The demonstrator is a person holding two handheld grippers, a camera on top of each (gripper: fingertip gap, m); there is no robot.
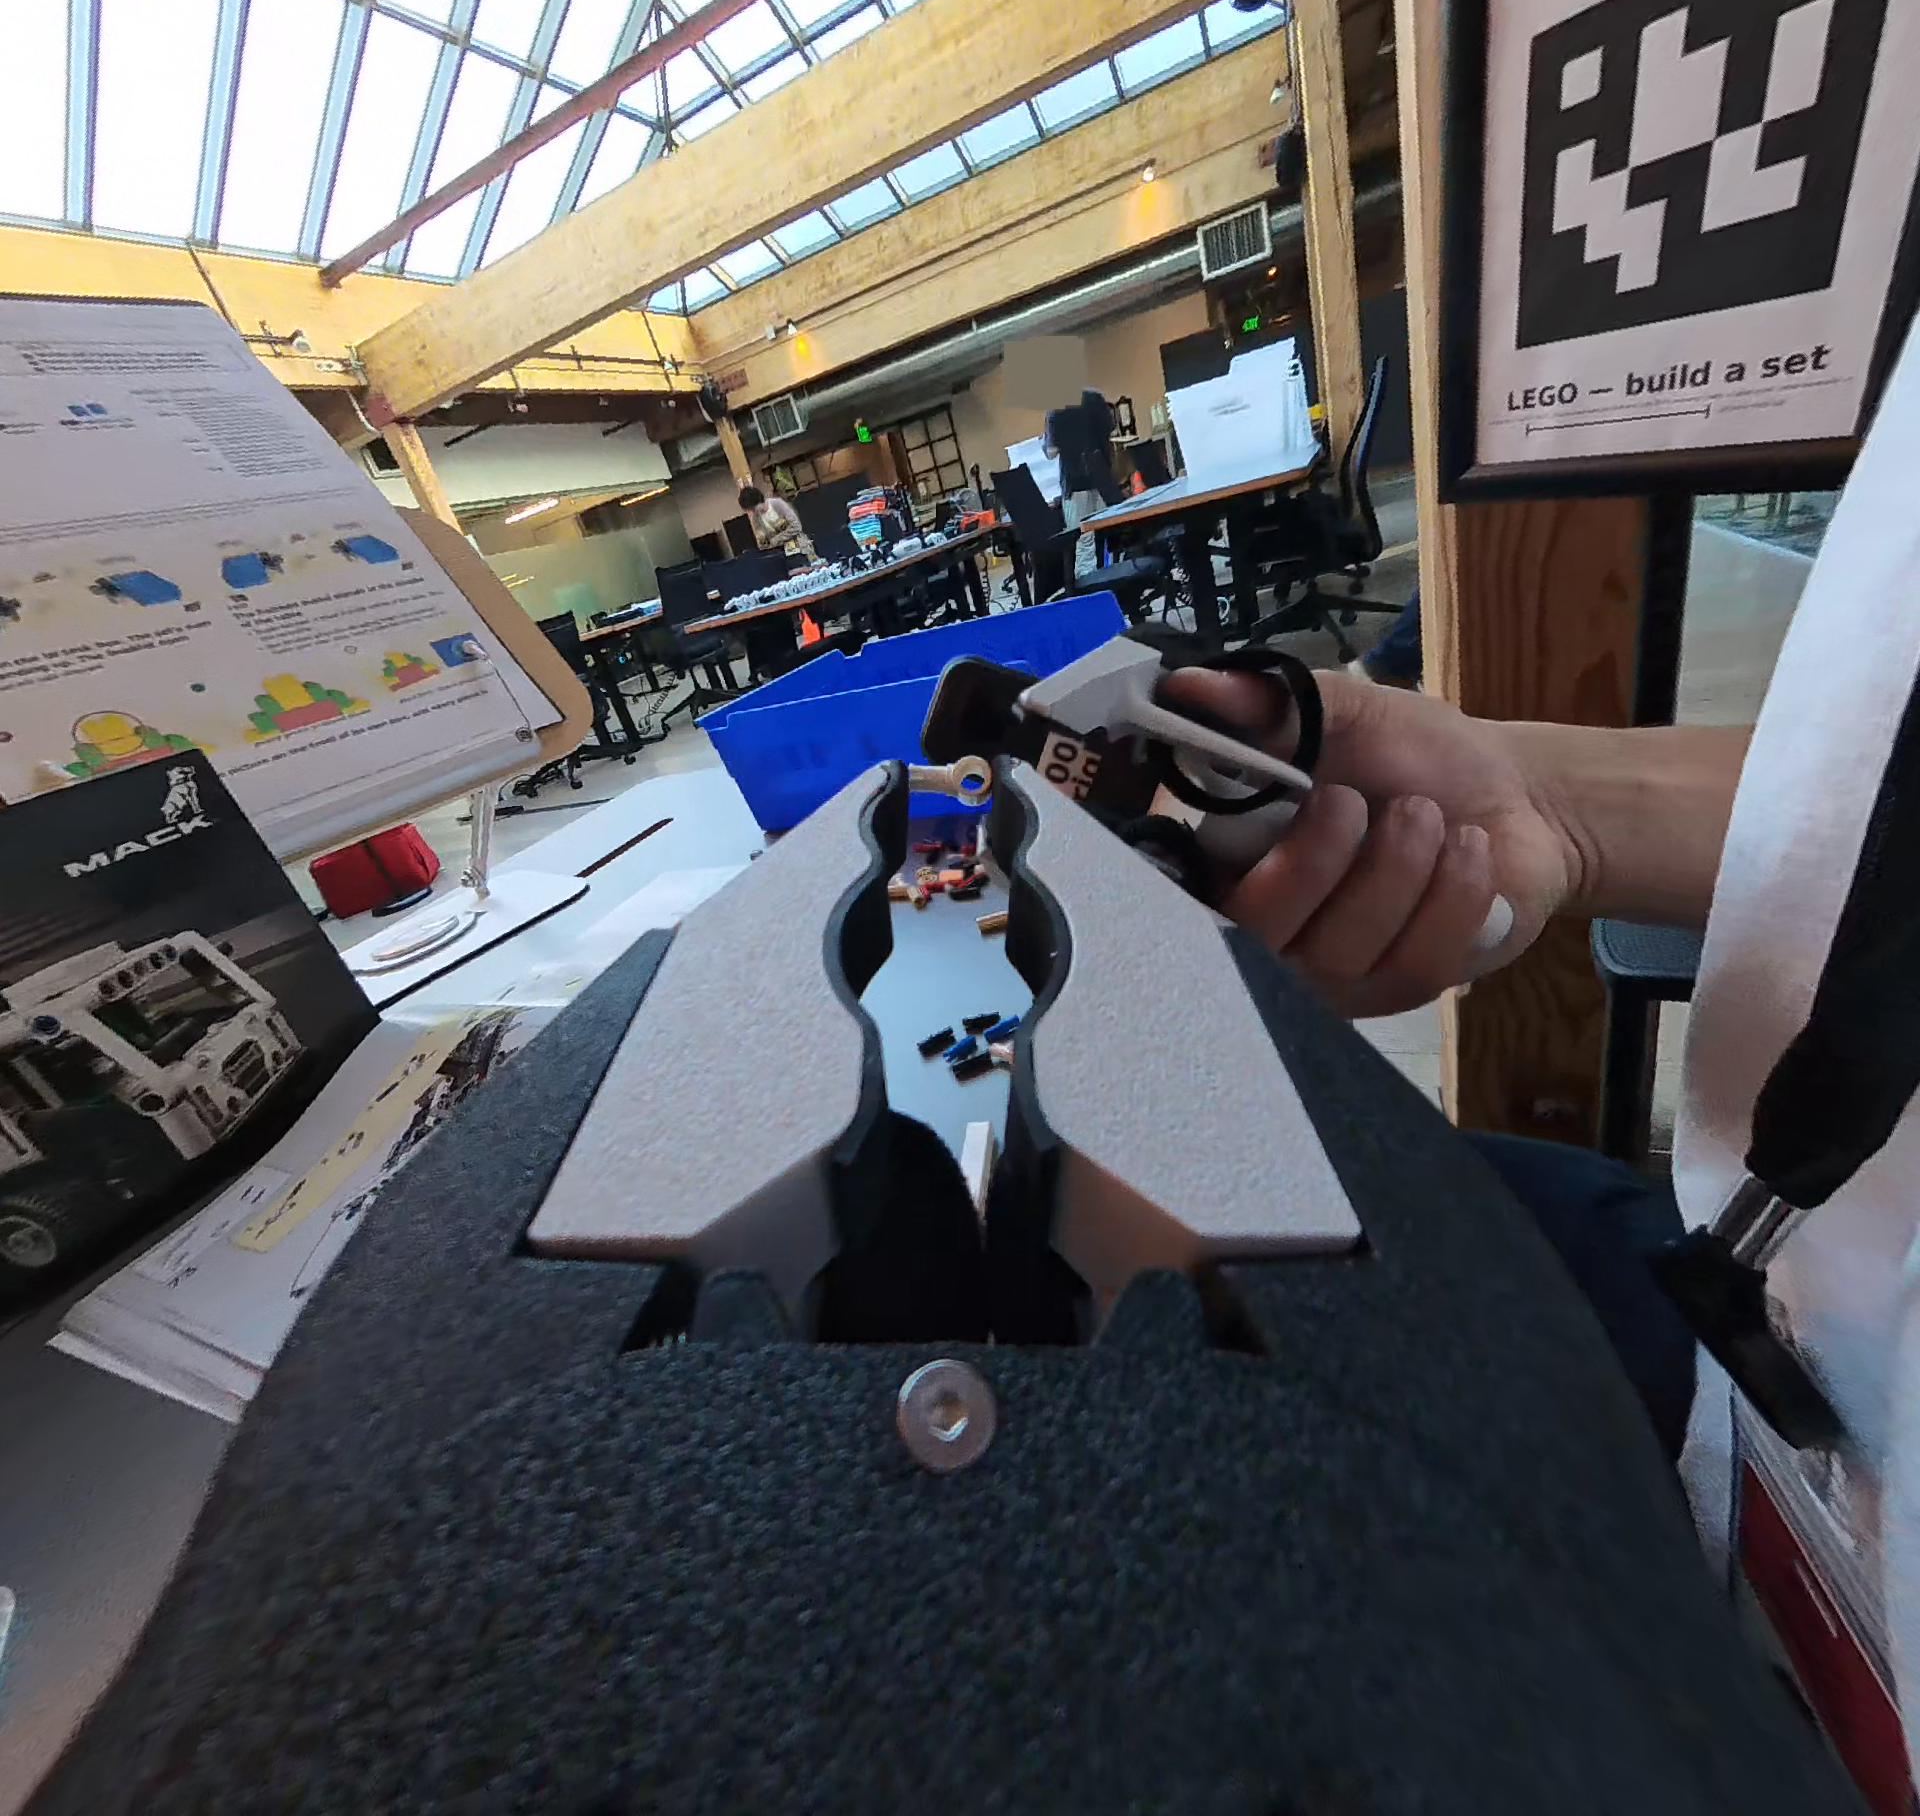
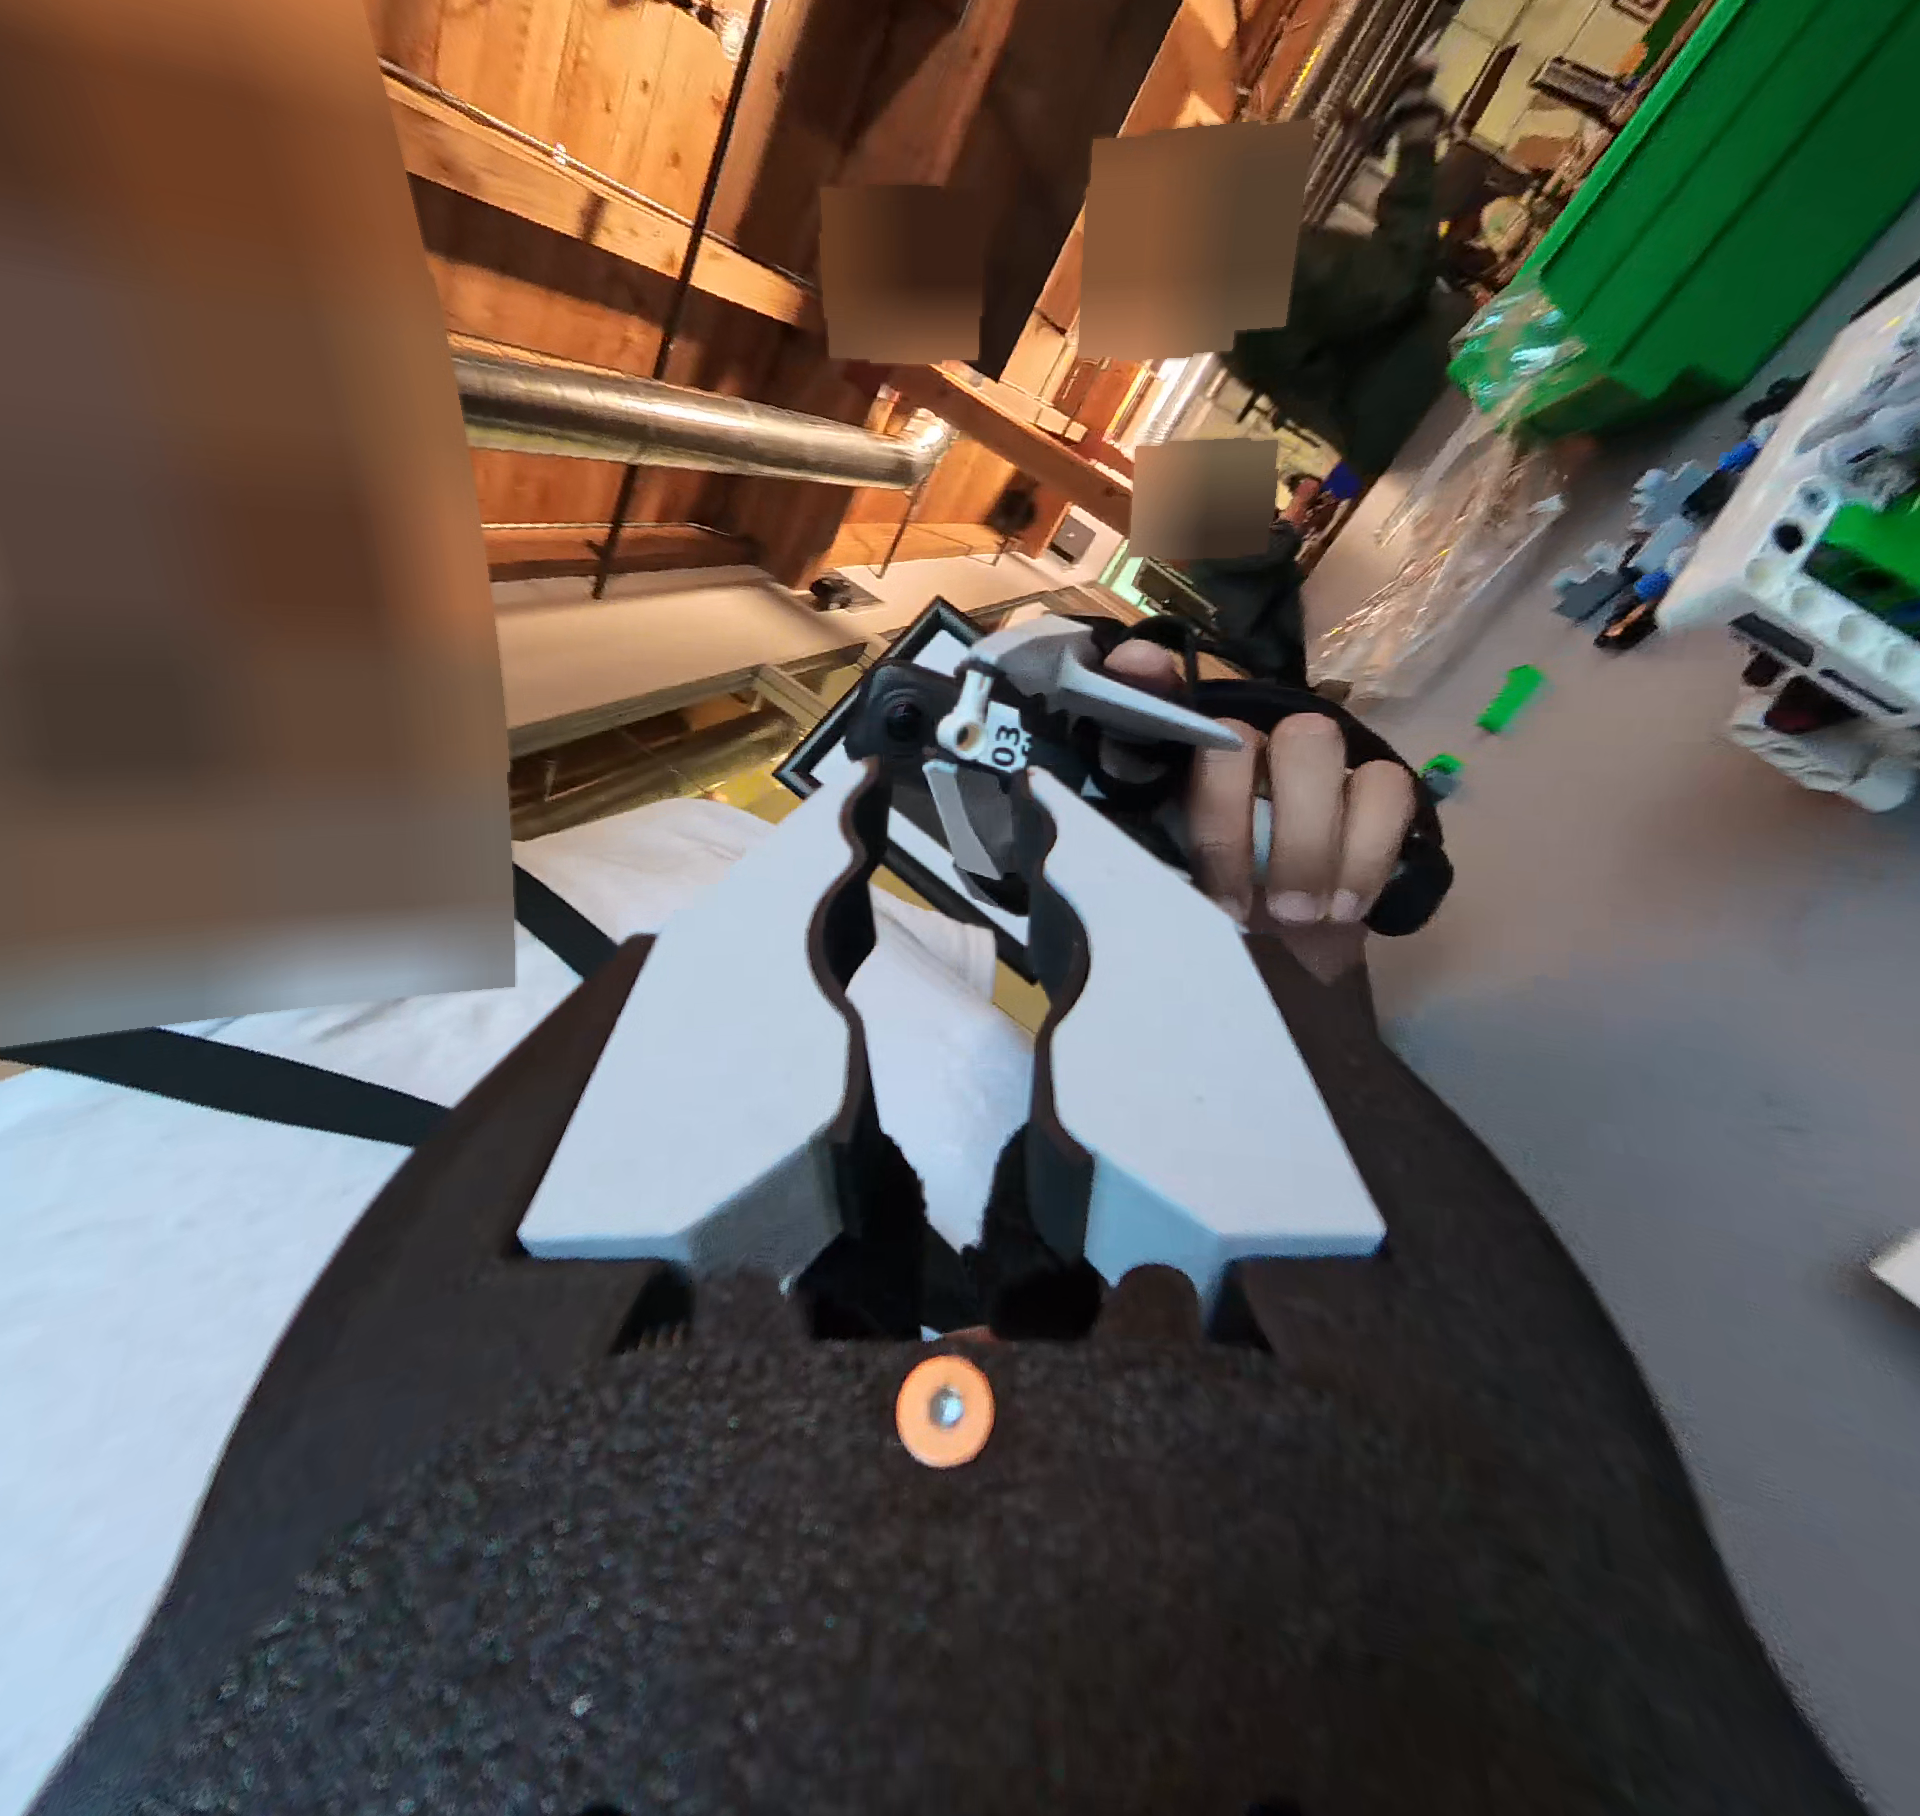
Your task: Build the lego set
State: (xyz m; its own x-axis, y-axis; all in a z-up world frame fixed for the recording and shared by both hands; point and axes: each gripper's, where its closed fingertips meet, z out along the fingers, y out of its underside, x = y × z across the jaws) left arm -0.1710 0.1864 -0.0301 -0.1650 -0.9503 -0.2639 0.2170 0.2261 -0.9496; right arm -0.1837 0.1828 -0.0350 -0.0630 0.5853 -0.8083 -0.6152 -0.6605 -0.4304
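Note:
My left gripper (image 1: pixel 953 784) is raised above the table, and its tips pinch a small pale lego piece with a ring end (image 1: pixel 951 779). The same piece shows white in the right wrist view (image 2: pixel 969 717), just beyond my right gripper's tips. My right gripper (image 2: pixel 951 784) faces the left one with its jaws a little apart and nothing between them. Its body (image 1: pixel 1091 691) sits in a hand just past the left tips. Loose black, blue and red pins (image 1: pixel 966 1039) lie on the table below. A partly built white model (image 2: pixel 1829 603) stands at the right.
A blue bin (image 1: pixel 831 727) stands behind the grippers. An instruction sheet on a stand (image 1: pixel 239 571) and a booklet with a truck picture (image 1: pixel 156 987) are to the left. A wooden post (image 1: pixel 1538 727) carries a marker sign. A green bin (image 2: pixel 1714 156), plastic bags and loose green and grey pieces (image 2: pixel 1512 698) lie near the model. The grippers are tip to tip, or close to it.

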